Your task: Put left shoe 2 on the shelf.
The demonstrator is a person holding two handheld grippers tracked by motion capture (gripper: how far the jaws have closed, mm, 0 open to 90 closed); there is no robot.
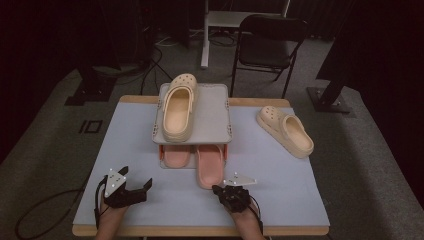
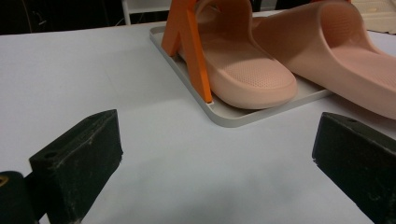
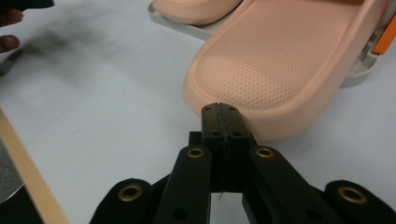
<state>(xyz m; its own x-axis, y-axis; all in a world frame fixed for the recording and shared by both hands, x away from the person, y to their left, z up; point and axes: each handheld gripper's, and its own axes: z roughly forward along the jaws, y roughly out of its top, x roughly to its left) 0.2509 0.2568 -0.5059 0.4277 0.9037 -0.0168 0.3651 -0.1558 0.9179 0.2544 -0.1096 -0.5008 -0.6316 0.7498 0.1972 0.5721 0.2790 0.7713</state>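
Left gripper [image 1: 134, 186]: jaws spread wide, nothing between them; bare table [image 2: 93, 74] lies ahead, and the left pink slide [image 2: 243, 70] sits beyond the jaws on the rack's lower tray [image 2: 224, 115].

Right gripper [image 3: 220, 112]: jaws pressed together, empty, tips just short of the heel of the right pink slide [image 3: 275, 70], which overhangs the tray toward them.

Judgement: the step appears to be nudging this slide back onto the tray. Push squarely on the heel's middle, low and level, so the slide does not pivot against its neighbour.

Whether the tips touch the heel cannot be told. The slide's toe end is hidden under the upper shelf [image 1: 210, 117].
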